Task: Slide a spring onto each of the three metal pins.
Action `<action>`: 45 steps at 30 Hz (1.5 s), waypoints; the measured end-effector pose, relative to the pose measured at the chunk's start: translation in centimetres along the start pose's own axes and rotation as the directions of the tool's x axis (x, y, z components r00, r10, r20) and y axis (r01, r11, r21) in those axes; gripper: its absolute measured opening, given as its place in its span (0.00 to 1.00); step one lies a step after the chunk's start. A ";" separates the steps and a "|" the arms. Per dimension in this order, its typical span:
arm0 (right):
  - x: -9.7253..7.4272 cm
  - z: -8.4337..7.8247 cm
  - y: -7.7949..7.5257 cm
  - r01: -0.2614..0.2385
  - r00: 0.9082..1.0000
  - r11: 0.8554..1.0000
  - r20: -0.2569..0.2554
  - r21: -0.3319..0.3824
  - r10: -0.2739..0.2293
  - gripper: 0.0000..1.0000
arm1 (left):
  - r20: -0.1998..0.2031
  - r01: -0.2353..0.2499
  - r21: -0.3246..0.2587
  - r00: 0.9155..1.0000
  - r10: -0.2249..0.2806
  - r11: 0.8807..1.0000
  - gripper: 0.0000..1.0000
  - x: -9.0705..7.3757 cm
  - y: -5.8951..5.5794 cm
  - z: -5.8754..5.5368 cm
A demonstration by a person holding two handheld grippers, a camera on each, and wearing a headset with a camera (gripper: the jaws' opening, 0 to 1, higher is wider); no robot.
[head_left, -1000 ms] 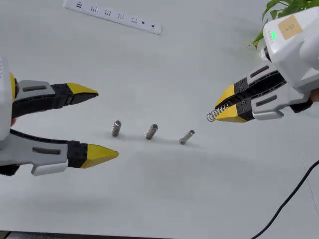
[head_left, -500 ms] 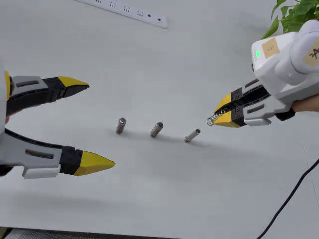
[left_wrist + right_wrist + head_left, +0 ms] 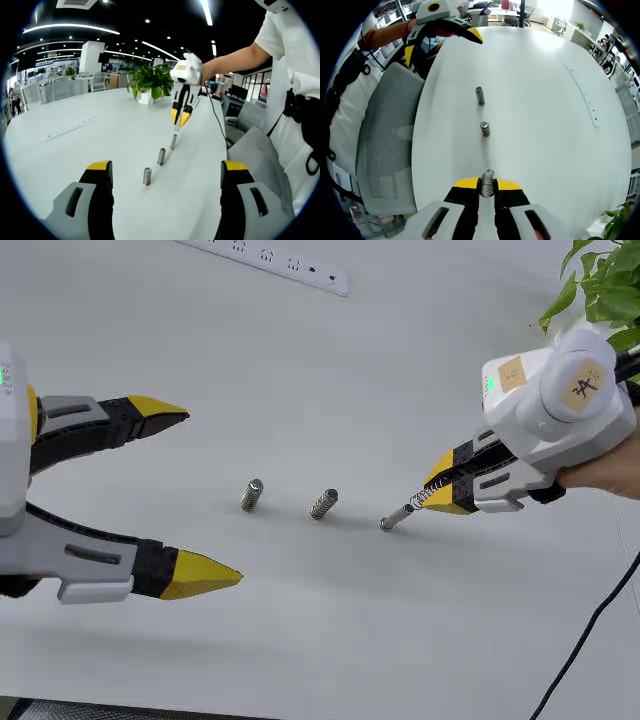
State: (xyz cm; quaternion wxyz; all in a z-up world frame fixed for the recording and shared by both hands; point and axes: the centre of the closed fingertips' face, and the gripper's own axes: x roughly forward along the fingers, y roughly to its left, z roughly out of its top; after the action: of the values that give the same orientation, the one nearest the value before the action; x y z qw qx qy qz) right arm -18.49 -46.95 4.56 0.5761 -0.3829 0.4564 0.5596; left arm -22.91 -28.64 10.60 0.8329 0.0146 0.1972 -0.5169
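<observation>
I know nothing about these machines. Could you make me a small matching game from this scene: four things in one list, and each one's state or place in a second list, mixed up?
Things
1. left tool
2. right tool
3. middle pin
4. power strip

States or places
A. white, at the far side
B. shut on the held spring
C. open, empty
D. has a fitted spring around it

Pairs: 1-C, 2-B, 3-D, 4-A
</observation>
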 end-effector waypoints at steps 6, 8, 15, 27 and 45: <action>0.3 -0.2 -0.5 0.000 1.000 1.000 -0.005 0.002 0.000 0.07 | -0.002 0.007 -0.008 1.000 -0.007 1.000 0.88 0.1 -0.1 -0.1; 0.3 -0.1 -0.4 -0.002 1.000 1.000 -0.006 0.002 0.002 0.07 | -0.003 0.010 -0.009 1.000 -0.010 1.000 0.88 0.2 -0.2 -0.1; 0.7 -0.4 -0.7 -0.011 1.000 1.000 -0.010 0.000 0.011 0.07 | 0.002 0.011 -0.011 1.000 -0.011 1.000 0.88 0.3 -0.1 0.0; 1.0 -0.6 -0.6 -0.019 1.000 1.000 -0.024 -0.008 0.019 0.07 | 0.010 0.019 -0.020 1.000 -0.019 1.000 0.88 0.5 -0.2 0.0; 1.7 -0.8 -0.8 -0.024 0.999 1.000 -0.033 -0.015 0.023 0.07 | 0.020 0.028 -0.028 0.999 -0.027 0.999 0.86 0.8 -0.4 0.0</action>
State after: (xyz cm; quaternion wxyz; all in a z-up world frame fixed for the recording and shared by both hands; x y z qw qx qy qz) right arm -17.82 -47.29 2.66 0.5590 -0.3910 0.4660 0.5634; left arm -22.99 -29.50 10.40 0.8278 -0.0048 0.1963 -0.5256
